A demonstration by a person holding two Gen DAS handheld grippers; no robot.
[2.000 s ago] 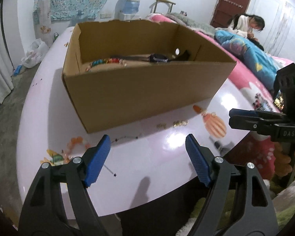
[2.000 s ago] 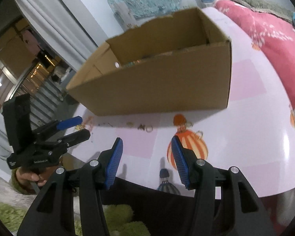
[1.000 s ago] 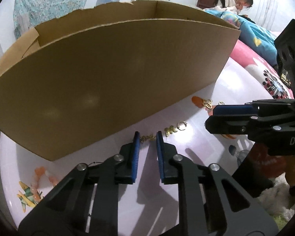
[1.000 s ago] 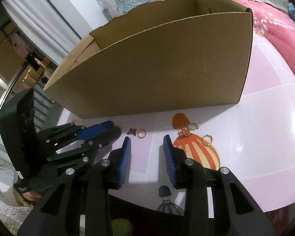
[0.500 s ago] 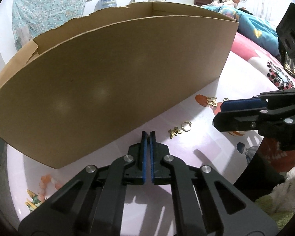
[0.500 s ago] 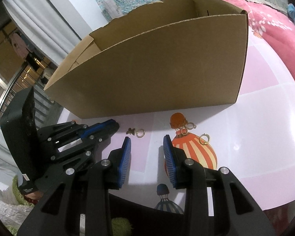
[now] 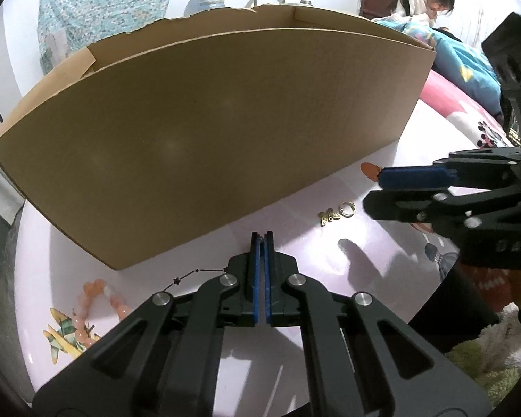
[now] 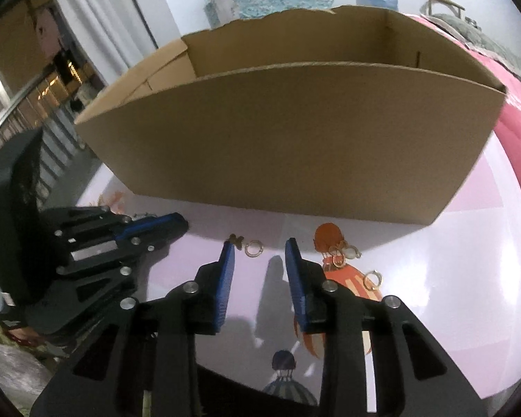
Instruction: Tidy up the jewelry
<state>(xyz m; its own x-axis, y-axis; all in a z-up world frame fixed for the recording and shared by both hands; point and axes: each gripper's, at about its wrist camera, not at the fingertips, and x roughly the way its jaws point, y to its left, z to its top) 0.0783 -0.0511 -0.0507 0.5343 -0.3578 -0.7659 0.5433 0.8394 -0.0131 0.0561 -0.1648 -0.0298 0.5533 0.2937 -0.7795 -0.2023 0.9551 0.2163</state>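
Note:
A thin dark chain (image 7: 198, 271) with a small star lies on the pink table (image 7: 323, 278) and runs under my left gripper (image 7: 260, 235), which is shut on it close to the brown cardboard box (image 7: 225, 132). A gold ring (image 8: 253, 248) and a butterfly charm (image 8: 235, 239) lie just right of it. My right gripper (image 8: 258, 245) hovers over them, its jaws closing with the ring between the tips, pads not touching it. The left wrist view shows the right gripper (image 7: 373, 191) coming in from the right beside the ring (image 7: 347, 208) and the charm (image 7: 330, 217).
More gold rings (image 8: 340, 253) and a single ring (image 8: 373, 278) lie on the orange print to the right. A pink bead bracelet (image 7: 100, 299) lies at the left near the table edge. The box wall (image 8: 295, 146) stands close ahead. A person (image 7: 423, 3) sits on a bed behind.
My left jaws went from slightly apart to fully shut on the chain. The right gripper rolled a little and its jaws narrowed around the ring.

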